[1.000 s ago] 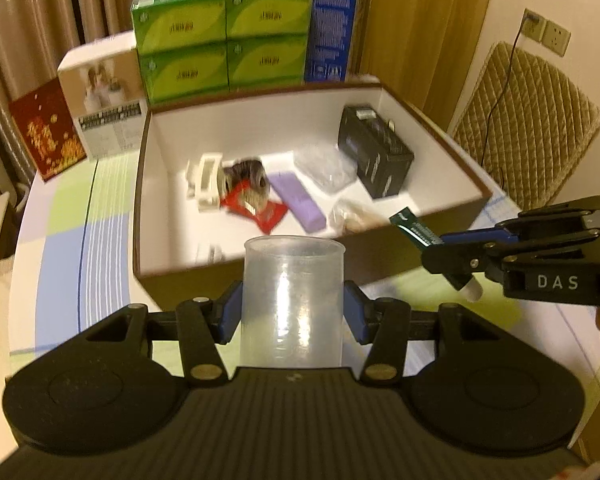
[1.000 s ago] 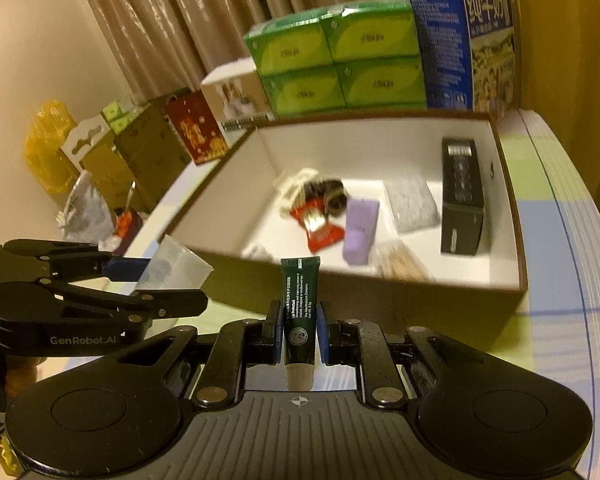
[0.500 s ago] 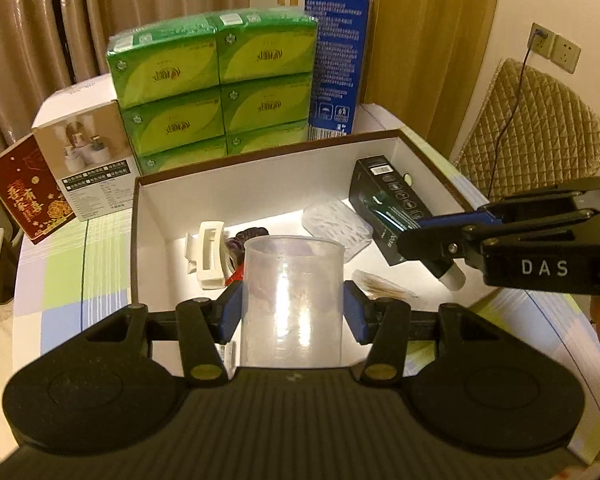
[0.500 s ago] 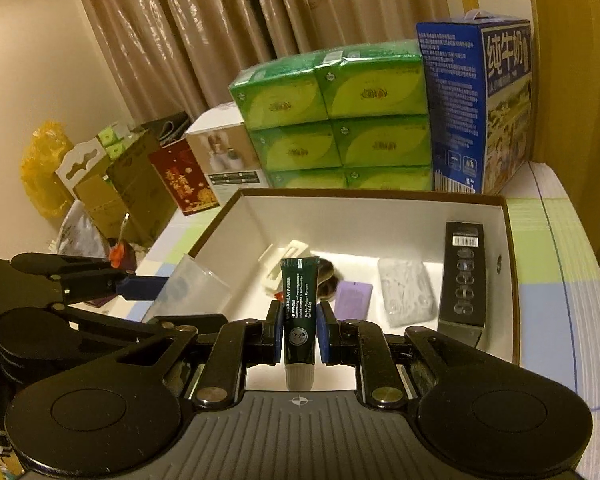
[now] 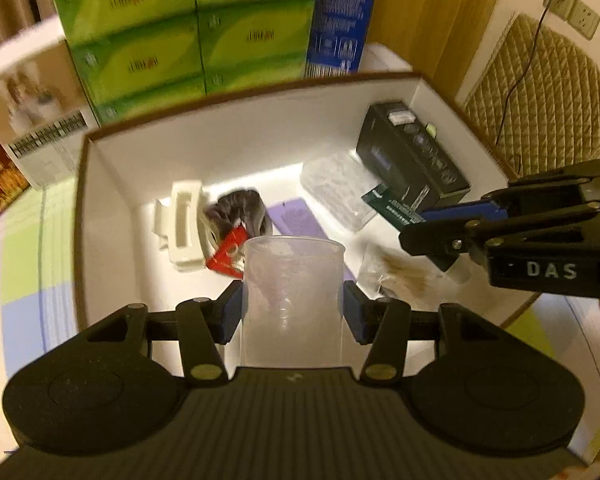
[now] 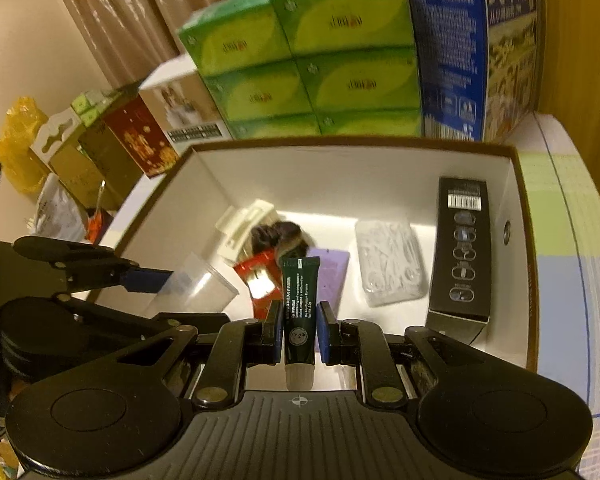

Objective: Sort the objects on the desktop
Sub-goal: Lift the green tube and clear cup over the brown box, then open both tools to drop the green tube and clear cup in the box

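Note:
My left gripper (image 5: pixel 293 310) is shut on a clear plastic cup (image 5: pixel 292 288), held upright over the near part of the open brown box (image 5: pixel 260 144). My right gripper (image 6: pixel 299 334) is shut on a dark green tube (image 6: pixel 299 304), cap toward the camera, also above the box's inside. In the left wrist view the right gripper (image 5: pixel 440 236) reaches in from the right with the tube (image 5: pixel 392 204) sticking out past its tips. In the right wrist view the left gripper (image 6: pixel 188 284) comes in from the left with the cup (image 6: pixel 196 284).
Inside the box lie a black carton (image 6: pixel 462 248), a clear packet (image 6: pixel 390 262), a purple card (image 6: pixel 334 276), a red packet (image 6: pixel 258 278), a dark scrunchie (image 6: pixel 278 236) and a white clip (image 6: pixel 242 224). Green tissue packs (image 6: pixel 312 60) and a blue carton (image 6: pixel 472 40) stand behind.
Both grippers have moved forward and down from in front of the box to over its inside, each keeping its object. The box contents now sit much closer below them.

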